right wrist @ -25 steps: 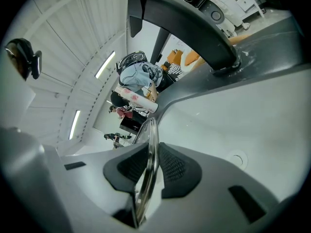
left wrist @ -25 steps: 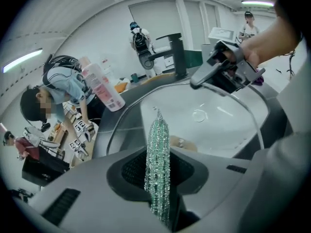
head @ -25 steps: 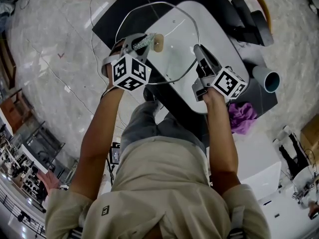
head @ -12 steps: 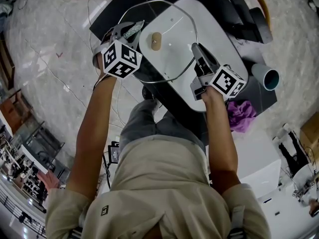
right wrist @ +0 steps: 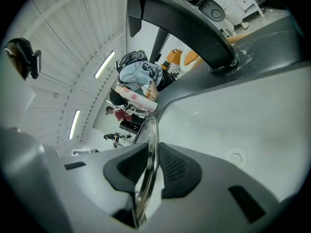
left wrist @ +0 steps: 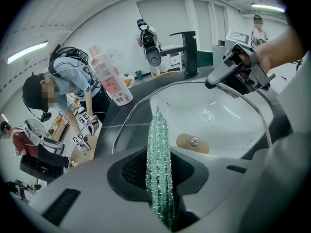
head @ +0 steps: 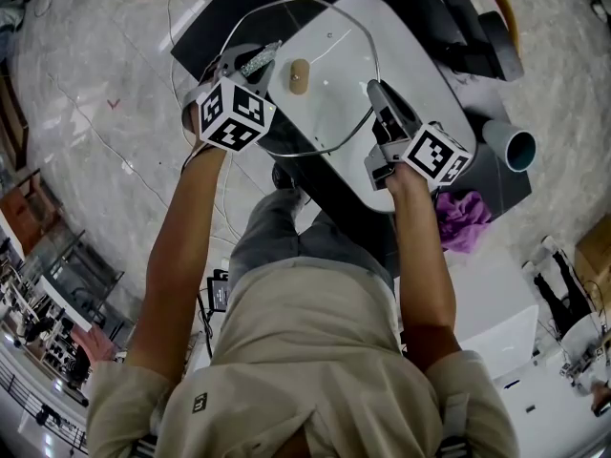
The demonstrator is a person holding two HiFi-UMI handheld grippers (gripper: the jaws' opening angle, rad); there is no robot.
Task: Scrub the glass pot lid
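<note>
A glass lid (head: 329, 113) is being held by its rim in the right claw (head: 374, 93) over a white sink (head: 425, 79); a green scrubber (left wrist: 159, 164) is being gripped in the left claw (head: 244, 63) beside it.

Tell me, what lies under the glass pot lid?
Through the glass pot lid shows the white sink basin with its drain, and dark counter. The lid's wooden knob covers a small patch of basin.
</note>
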